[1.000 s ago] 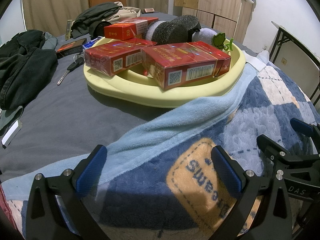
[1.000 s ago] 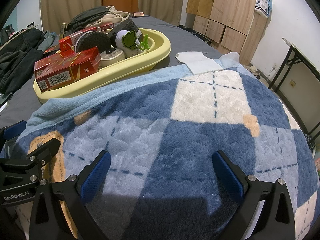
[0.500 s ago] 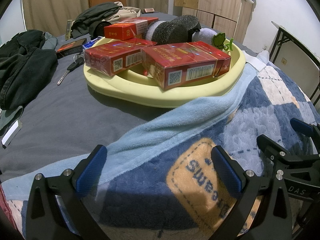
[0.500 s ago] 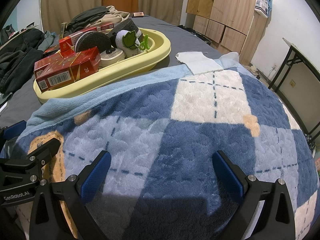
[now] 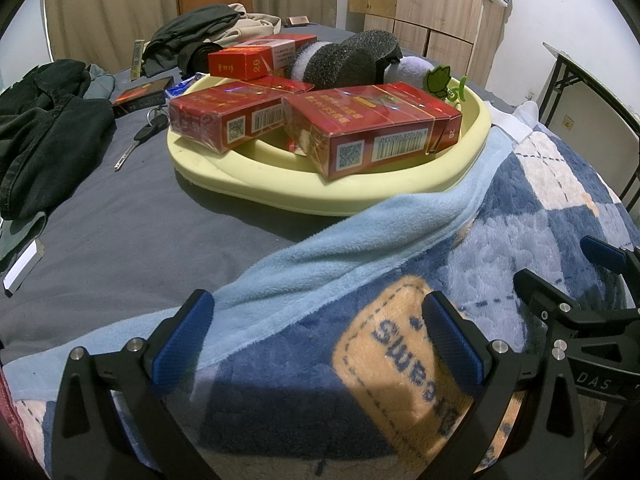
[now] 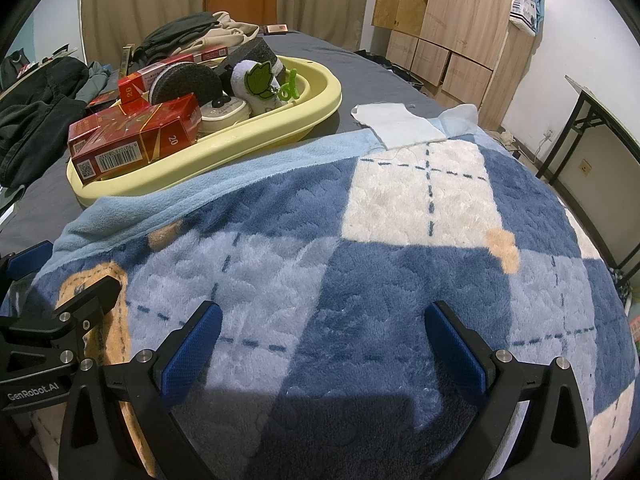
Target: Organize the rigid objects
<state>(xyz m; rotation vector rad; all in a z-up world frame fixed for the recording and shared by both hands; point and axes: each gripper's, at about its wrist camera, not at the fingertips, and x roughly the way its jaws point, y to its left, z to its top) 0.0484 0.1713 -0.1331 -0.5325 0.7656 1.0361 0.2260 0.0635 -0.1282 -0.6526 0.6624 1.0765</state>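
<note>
A pale yellow oval tray point(image 5: 256, 176) point(image 6: 320, 98) sits on the grey bed ahead of me. It holds several red cartons point(image 5: 368, 128) point(image 6: 132, 140), round black sponges point(image 5: 340, 66) point(image 6: 186, 82), a white plush with a green leaf tag point(image 6: 256, 78) and a white round tin point(image 6: 224, 110). My left gripper point(image 5: 316, 340) hovers open over the blue plaid blanket point(image 5: 520, 248), well short of the tray. My right gripper point(image 6: 320, 344) is open too, empty, above the same blanket point(image 6: 400, 264).
Dark clothes point(image 5: 44, 132) lie heaped at the left, with keys point(image 5: 140, 136) and a small dark box point(image 5: 140, 96) beside the tray. A white cloth point(image 6: 400, 126) lies past the blanket. Wooden cupboards point(image 6: 460, 20) and a folding table point(image 6: 600, 120) stand at the right.
</note>
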